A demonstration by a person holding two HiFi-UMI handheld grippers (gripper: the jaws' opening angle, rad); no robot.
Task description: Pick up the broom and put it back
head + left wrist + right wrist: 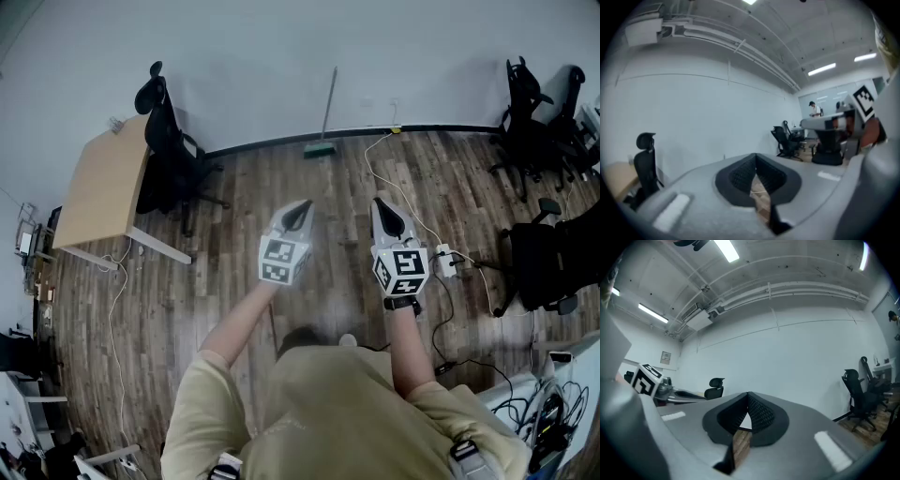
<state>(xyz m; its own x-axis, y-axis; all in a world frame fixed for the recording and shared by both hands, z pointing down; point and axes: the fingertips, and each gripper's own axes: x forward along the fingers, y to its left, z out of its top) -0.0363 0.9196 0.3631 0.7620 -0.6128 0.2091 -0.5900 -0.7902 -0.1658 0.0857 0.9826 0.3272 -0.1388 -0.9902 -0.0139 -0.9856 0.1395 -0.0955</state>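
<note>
Thin-handled green broom (pixel 321 147) against smooth wall (pixel 281 66), wood-plank floor (pixel 234 225)

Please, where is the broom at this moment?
In the head view, the broom stands against the far wall at top centre, its green head on the floor, right of the desk and black chair.

Tan T-shirt (pixel 328 403), grey left claw (pixel 301 206), right claw (pixel 381 203)

Bright, even overhead light — ceiling tubes (pixel 725 250) glare at the top of both gripper views. Shadows soft. Heavy fisheye bending, black vignetted corners; nearest foreground out of focus.
</note>
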